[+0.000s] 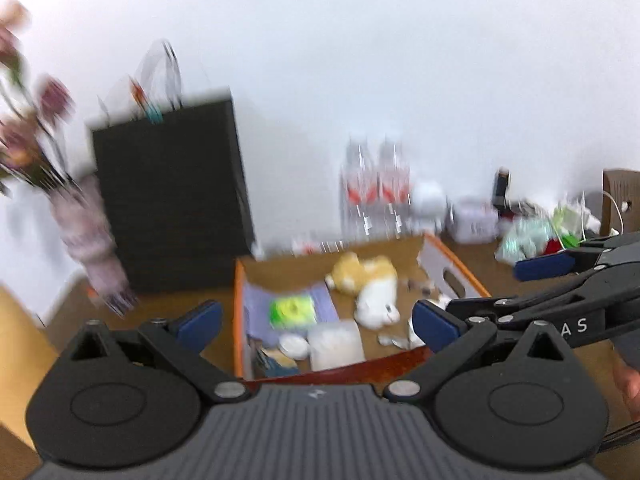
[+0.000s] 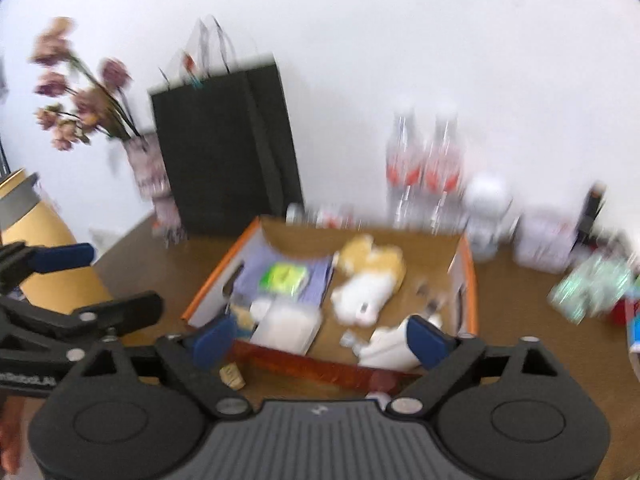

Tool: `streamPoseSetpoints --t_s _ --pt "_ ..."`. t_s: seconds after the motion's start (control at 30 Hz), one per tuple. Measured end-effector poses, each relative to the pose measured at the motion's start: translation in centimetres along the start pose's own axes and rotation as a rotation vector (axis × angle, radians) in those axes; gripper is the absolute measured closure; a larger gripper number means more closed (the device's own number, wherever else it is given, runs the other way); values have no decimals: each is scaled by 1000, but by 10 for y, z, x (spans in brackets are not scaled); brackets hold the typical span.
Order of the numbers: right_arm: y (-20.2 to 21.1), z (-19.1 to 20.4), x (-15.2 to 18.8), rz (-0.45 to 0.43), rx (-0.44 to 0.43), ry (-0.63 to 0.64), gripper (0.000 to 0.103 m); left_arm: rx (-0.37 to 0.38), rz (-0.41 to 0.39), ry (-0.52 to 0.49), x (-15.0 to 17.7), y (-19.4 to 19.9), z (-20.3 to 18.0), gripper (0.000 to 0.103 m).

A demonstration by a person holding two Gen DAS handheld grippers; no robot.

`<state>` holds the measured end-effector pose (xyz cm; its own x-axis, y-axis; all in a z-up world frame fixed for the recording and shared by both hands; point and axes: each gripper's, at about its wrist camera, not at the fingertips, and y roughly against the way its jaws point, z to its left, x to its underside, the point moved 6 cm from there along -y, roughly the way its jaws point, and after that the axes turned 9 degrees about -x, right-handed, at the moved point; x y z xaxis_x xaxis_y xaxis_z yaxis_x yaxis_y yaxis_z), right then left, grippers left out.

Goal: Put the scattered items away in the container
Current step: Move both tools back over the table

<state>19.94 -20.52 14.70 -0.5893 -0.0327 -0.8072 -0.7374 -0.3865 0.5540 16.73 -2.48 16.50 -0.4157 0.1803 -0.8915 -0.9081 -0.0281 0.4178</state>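
progress: late | box (image 2: 468, 276) holds plush (image 2: 366, 280), packets | left gripper (image 1: 316, 320) and right gripper (image 2: 320, 336) wide open, empty | left: cork (image 2: 233, 376) at 7 o'clock outside box

Brown table (image 2: 152, 248), cardboard box (image 2: 466, 280), black bag (image 2: 224, 152), 2 bottles (image 2: 420, 168)

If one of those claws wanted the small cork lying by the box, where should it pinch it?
Probably across its short round body, coming straight down from above. The cork lies on its side on the bare table, just outside the box front wall, so the sides are free. The blur hides finer detail.
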Motion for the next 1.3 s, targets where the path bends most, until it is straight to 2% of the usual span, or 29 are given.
streamPoseSetpoints --t_s 0.03,0.1,0.17,0.23,0.3,0.4,0.47,0.57,0.7,0.97,1.3 --pt "13 7 17 -72 -1 38 1 -31 -59 2 14 16 -1 0" --pt "32 14 58 -152 -29 71 0 -88 -145 39 54 46 -3 0" --pt "45 14 102 -185 -39 43 0 -100 -150 105 96 64 0 0" --pt "48 9 144 -167 -5 -19 0 -82 -82 136 138 68 -1 0" --pt "44 3 180 -116 58 -101 0 -66 41 136 167 64 -4 0" --pt "41 4 211 -55 78 -147 0 -42 139 156 193 52 -3 0" --pt "43 11 217 -66 90 -117 0 -34 201 166 202 43 -8 0" --pt "36 23 222 -37 130 -36 0 -26 211 135 209 39 -16 0" --pt "28 35 234 11 127 6 0 -17 227 112 215 35 -21 0" --pt "24 39 243 29 118 2 0 -21 277 124 231 28 -19 0" --pt "20 35 245 62 117 -19 0 -25 271 90 231 28 -24 0"
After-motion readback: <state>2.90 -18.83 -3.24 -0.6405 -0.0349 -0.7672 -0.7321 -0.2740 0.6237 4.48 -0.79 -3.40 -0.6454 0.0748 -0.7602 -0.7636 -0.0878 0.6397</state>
